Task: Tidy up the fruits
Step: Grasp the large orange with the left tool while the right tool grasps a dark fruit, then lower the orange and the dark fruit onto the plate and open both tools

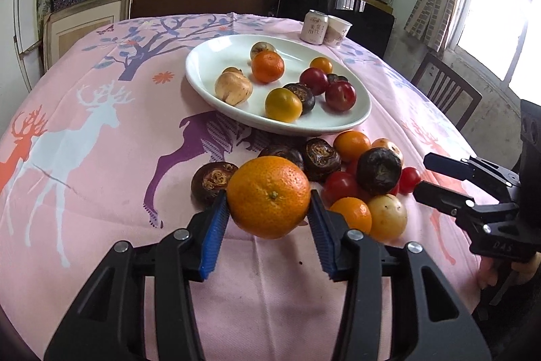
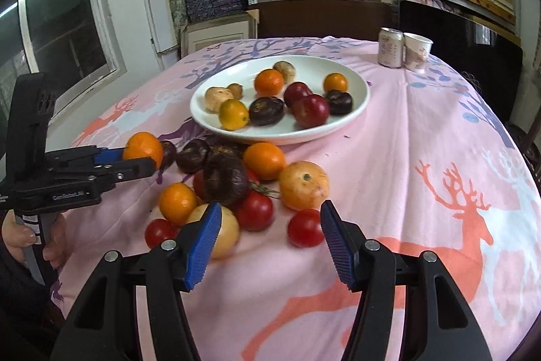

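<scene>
My left gripper [image 1: 268, 197] is shut on an orange mandarin [image 1: 268, 195], its blue pads pressing both sides and holding it just above the pink cloth. The right wrist view shows that mandarin [image 2: 143, 149] in the left gripper [image 2: 135, 159] at the left. A loose pile of fruit [image 1: 358, 178] lies in front of the white plate [image 1: 209, 56], which holds several fruits. My right gripper [image 2: 270, 212] stands open over the near side of the pile; a red tomato [image 2: 305, 227] lies on the cloth just inside its right finger, untouched. From the left wrist it shows as the right gripper [image 1: 422, 175], beside the pile.
A drink can [image 1: 314, 26] and a paper cup [image 1: 338, 29] stand at the table's far edge behind the plate. A dark wooden chair [image 1: 446, 90] is off the table's right side. A person's hand [image 2: 20, 235] holds the left gripper's handle. Shelves of boxes fill the back wall.
</scene>
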{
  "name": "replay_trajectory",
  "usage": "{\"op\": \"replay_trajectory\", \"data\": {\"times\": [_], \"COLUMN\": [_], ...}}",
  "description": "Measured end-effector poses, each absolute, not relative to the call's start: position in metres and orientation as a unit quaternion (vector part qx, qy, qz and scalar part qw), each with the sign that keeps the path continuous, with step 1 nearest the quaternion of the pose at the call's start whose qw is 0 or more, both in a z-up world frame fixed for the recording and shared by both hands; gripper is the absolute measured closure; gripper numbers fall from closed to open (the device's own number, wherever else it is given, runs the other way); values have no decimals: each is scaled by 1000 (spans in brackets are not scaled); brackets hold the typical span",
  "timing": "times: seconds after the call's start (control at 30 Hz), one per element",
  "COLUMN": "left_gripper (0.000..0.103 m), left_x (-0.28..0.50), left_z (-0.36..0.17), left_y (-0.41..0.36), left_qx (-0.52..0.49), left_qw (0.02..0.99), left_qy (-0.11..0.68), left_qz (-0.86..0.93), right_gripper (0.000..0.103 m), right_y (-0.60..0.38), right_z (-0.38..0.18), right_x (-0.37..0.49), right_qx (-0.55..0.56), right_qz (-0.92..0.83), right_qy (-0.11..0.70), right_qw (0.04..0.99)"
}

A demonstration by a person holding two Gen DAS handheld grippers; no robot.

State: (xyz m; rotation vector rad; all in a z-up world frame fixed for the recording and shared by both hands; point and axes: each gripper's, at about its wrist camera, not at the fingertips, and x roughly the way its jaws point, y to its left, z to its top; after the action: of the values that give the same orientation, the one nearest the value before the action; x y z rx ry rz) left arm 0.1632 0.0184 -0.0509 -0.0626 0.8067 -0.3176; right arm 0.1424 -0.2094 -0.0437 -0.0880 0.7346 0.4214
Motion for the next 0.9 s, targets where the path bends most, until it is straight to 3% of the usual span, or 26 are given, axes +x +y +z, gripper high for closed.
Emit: {"op": "replay_trajectory", "data": {"times": [0.4,0.63,0.9], "left_gripper": [57,57,57], "left_x": [166,166,168], "left_z": [-55,-55,-55], "left_y": [18,16,16], "left_qx": [-34,-33,-32], "left_qw": [902,901,901], "left_qy": [399,400,403], "left_qz": [-161,-164,-161], "right_gripper": [43,65,65], "right_y": [-160,-159,-173], "right_z": [-54,-53,-47], "right_x": [168,165,165], "right_qx": [-128,-124,-82], "right_qz": [176,176,188], "right_qy": [385,384,384], "right_qw": [897,898,900]}}
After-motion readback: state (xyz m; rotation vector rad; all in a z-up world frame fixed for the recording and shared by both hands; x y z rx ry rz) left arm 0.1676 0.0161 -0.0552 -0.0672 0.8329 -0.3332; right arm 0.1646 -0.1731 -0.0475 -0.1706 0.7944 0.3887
